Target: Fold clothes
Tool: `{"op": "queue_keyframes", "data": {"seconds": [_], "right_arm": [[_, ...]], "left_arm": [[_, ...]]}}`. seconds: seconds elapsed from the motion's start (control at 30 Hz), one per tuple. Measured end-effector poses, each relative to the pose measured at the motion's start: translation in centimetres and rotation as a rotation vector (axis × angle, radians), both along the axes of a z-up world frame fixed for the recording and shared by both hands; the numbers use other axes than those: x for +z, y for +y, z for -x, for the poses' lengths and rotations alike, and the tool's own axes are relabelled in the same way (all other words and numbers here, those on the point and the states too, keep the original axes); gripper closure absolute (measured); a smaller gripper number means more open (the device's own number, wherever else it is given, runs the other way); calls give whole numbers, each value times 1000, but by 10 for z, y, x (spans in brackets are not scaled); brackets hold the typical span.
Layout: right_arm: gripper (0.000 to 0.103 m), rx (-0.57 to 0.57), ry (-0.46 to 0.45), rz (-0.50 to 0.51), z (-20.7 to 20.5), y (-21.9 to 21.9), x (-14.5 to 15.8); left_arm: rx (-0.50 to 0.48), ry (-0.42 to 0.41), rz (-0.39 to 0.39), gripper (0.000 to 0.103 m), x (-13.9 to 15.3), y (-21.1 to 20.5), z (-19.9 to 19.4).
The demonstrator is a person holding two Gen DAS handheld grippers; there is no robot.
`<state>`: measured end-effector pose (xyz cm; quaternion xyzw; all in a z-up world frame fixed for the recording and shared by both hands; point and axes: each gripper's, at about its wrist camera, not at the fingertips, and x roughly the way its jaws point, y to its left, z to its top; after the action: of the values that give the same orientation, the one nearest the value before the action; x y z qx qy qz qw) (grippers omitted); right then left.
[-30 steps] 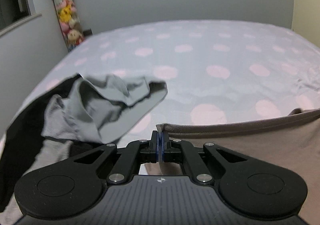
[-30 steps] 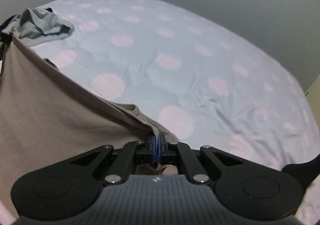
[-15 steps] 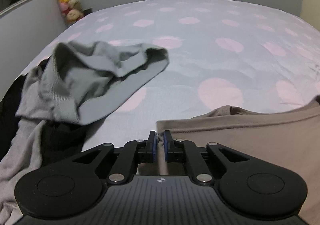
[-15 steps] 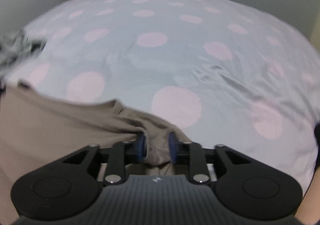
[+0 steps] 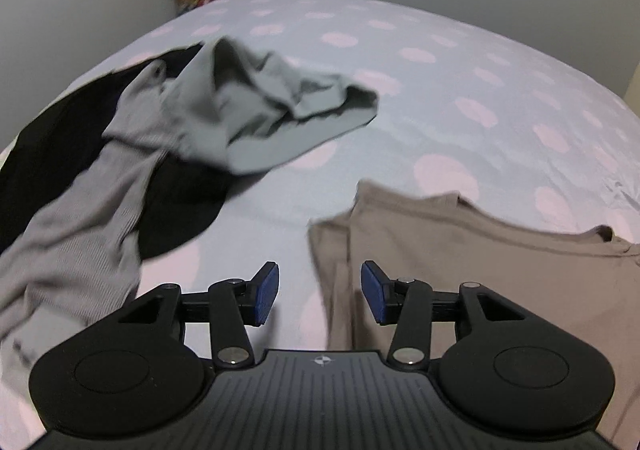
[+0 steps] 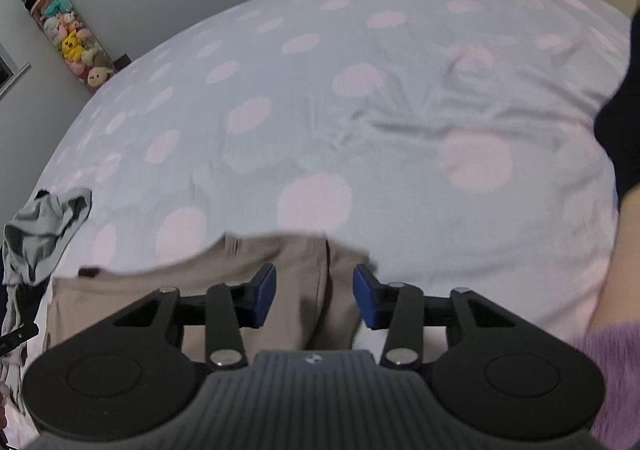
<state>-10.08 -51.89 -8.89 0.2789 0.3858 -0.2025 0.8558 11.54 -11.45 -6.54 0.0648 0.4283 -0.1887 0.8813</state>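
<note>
Taupe shirt [image 5: 460,262] lay flat on the polka-dot bed [image 5: 400,110], near its front edge. Left gripper [image 5: 319,292] and right gripper [image 6: 315,294] were opening, blue pads clear of the cloth beneath them.

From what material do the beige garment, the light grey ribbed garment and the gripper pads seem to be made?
Beige garment: probably soft cotton jersey, matte, lying limp with gentle folds. Light grey ribbed garment: a rib knit, judging by its fine parallel ridges. Pads of the left gripper: blue, smooth, perhaps rubber or soft plastic; the look leaves this open.
</note>
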Motion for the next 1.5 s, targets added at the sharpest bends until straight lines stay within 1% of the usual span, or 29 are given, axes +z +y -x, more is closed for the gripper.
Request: {"op": "queue_keyframes", "data": {"seconds": [0.03,0.1,0.13,0.17,0.27,0.37,0.4,0.47,0.57,0.6,0.73,0.77,0.83,0.9,0.97,1.03,1.1,1.13,1.2,1.23,1.27,1.3,1.33,1.37,1.4,1.47,1.5], "right_arm": [[56,8,10,-1,5,7,-2],[54,23,27,10,17,21,-6],[50,28,32,12,22,27,-9],[46,27,36,13,27,31,-12],[45,3,42,10,42,39,-23],[45,-28,0,-14,52,37,-30],[45,-38,-15,-13,53,36,-32],[45,-57,-49,-12,55,34,-35],[46,-67,-94,-54,58,31,-45],[46,-73,-103,-68,59,31,-49],[46,-121,-118,-92,60,33,-61],[45,-123,-120,-88,58,35,-62],[44,-113,-110,-61,54,40,-64],[38,-82,-93,-22,50,46,-64],[28,-39,-76,17,44,53,-65],[26,-12,-52,55,39,58,-65],[25,-8,-34,82,35,62,-65],[26,-11,-30,89,34,63,-65],[32,-19,-28,89,34,63,-63],[38,-22,-28,90,34,64,-62],[47,-21,-27,89,33,65,-60],[52,-18,-31,83,33,65,-59],[60,-14,-35,74,32,66,-58],[64,-13,-33,73,31,67,-57],[66,-12,-30,74,30,69,-56],[77,-9,-22,90,27,71,-55],[79,-15,-21,91,26,72,-54]], "left_arm": [[11,11,10,59,0,5,4],[29,34,36,57,0,14,13],[30,41,48,56,-1,17,17],[27,42,56,55,-2,20,21],[12,32,74,53,-5,22,29],[-14,32,129,45,-11,22,30],[-19,33,151,40,-13,22,30],[-14,38,193,38,-19,20,29],[11,40,232,33,-28,17,25],[15,37,235,28,-31,16,24],[-6,55,210,28,-45,14,20],[-10,45,201,28,-47,12,21],[-20,14,171,28,-49,8,24],[-25,-13,143,28,-51,3,28],[-19,-30,135,28,-52,2,32],[-16,-32,137,27,-53,3,32],[-19,-10,153,27,-53,6,28],[-16,5,165,27,-52,7,25],[-13,27,184,26,-52,10,21],[-13,33,187,26,-52,10,21],[-17,35,180,26,-52,9,20],[-24,35,169,25,-52,7,20],[-32,35,158,24,-52,6,20],[-41,36,149,23,-52,4,20],[-49,38,144,19,-52,3,20],[-60,43,144,18,-53,2,19],[-64,45,142,18,-53,2,19]]}}
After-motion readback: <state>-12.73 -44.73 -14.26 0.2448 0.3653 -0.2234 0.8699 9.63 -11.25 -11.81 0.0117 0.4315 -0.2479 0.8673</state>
